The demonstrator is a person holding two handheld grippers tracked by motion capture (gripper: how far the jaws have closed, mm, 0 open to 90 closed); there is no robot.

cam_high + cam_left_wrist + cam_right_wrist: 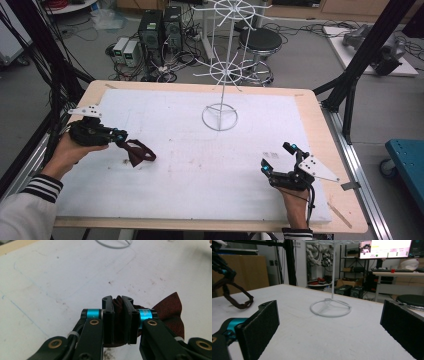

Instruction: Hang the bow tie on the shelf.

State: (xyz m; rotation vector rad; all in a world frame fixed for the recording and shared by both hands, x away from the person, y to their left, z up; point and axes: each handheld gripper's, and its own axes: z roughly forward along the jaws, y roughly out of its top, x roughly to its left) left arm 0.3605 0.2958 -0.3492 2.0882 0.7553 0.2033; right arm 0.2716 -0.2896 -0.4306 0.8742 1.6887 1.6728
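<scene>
A person at a white worktop (200, 165) lifts a dark red bow tie (136, 150) with the left hand-held gripper (121, 137).

The left hand-held gripper has its jaws pressed together on the pleated middle of the bow tie, which hangs off the jaw tips at the worktop's left side, one wing trailing down toward the surface. The right hand-held gripper (279, 159) rests low near the front right corner, its jaws spread wide with nothing between them. A white wire display stand (220, 118) rises from its ring base toward the back of the worktop, well apart from both.
</scene>
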